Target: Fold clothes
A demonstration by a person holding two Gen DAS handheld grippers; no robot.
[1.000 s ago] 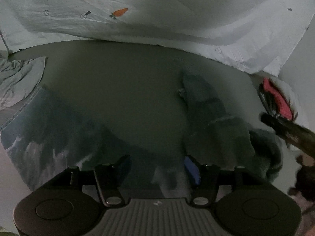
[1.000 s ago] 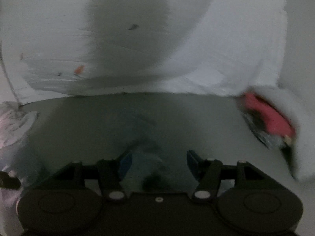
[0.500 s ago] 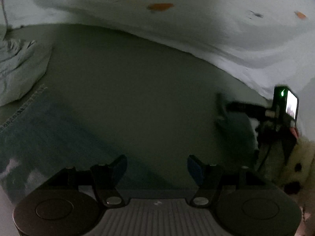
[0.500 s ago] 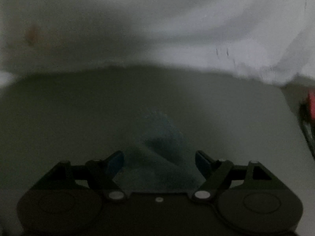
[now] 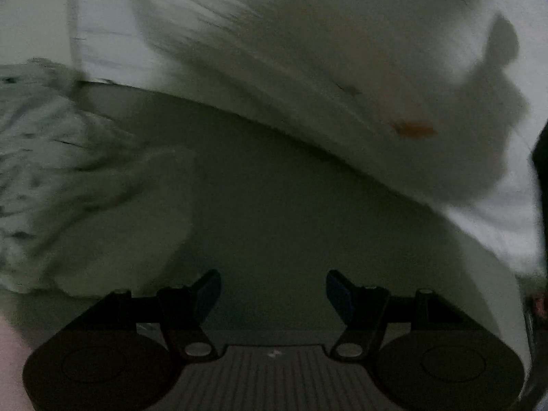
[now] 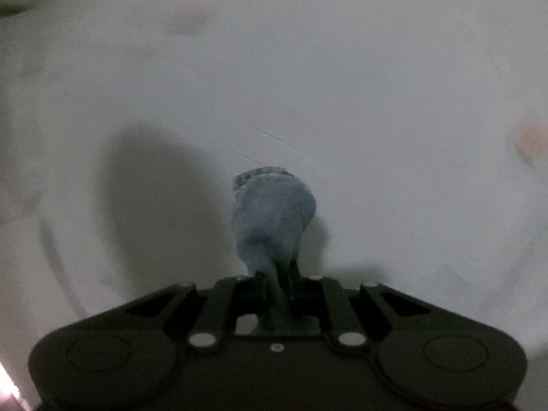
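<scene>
Right gripper (image 6: 274,279): jaws now pinched on blue denim garment (image 6: 274,212), spread half a second ago; we read grab made, lift under way. Left gripper (image 5: 273,286): spread, empty, over grey sheet (image 5: 291,212). Pale crumpled cloth (image 5: 61,185) at left, blurred, possibly next garment.

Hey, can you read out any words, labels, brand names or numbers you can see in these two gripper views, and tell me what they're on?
No readable text in either view.
Left gripper base: a small pale mark, too small to read.
White sheet: an orange print and dark marks, blurred; pictures, not letters.
Blue denim garment in the right gripper: no label visible.
</scene>
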